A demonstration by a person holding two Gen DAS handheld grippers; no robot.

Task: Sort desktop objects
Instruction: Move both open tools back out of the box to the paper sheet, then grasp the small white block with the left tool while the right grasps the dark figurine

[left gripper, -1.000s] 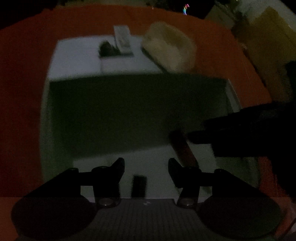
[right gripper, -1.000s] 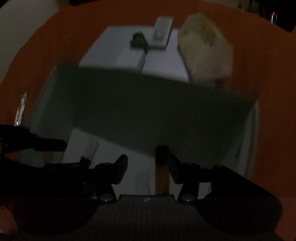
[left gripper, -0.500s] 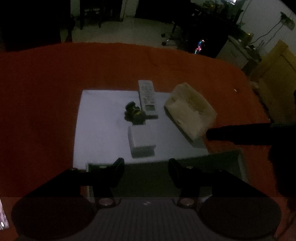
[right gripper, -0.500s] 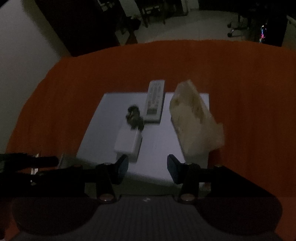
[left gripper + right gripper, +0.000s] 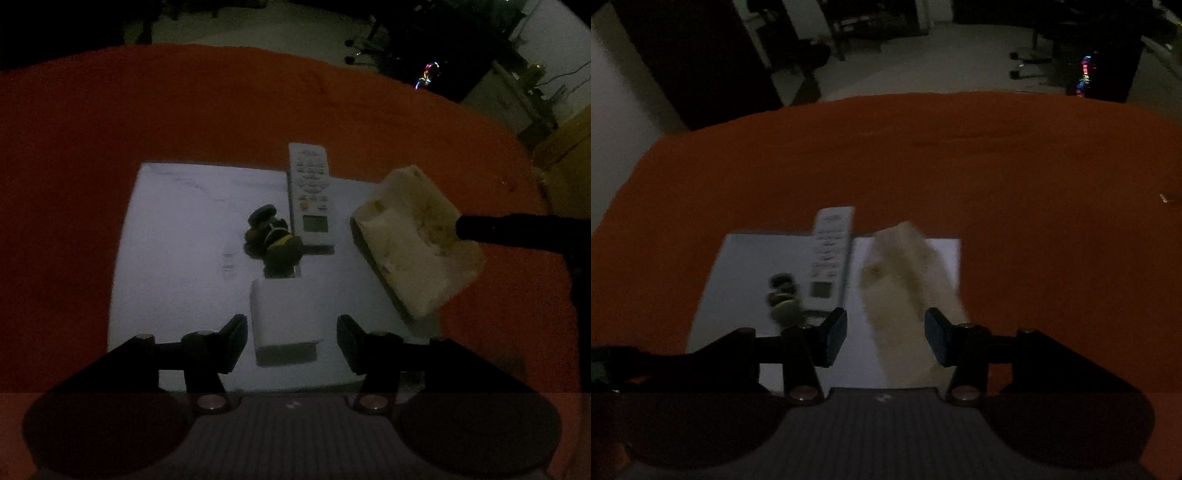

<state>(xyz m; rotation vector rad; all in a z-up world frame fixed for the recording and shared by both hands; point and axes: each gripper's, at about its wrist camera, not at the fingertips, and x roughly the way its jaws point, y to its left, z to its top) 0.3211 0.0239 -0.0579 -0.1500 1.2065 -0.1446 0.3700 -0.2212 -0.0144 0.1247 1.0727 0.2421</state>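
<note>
**Hovering over a white sheet of scattered desk items**

Two black grippers are seen from their own cameras above a table covered in an orange cloth (image 5: 147,122), in dim light. A white sheet (image 5: 177,229) is laid flat on the cloth. On it, a white remote control (image 5: 310,192) is placed at the far edge, partly overhanging onto the cloth. Just left of the remote, a small dark toy-like object (image 5: 273,240) is found, its detail too dim to make out. Nearer the camera, a small white box (image 5: 284,321) is set just in front of that object. At the right edge of the sheet, a cream crumpled bag (image 5: 413,240) is seen.

The left gripper (image 5: 291,343) is held with its jaws apart, the white box framed between them but not touched. The right gripper (image 5: 885,338) is also held apart, with nothing clamped; the cream bag (image 5: 905,288) is seen blurred beyond its fingers.
</note>
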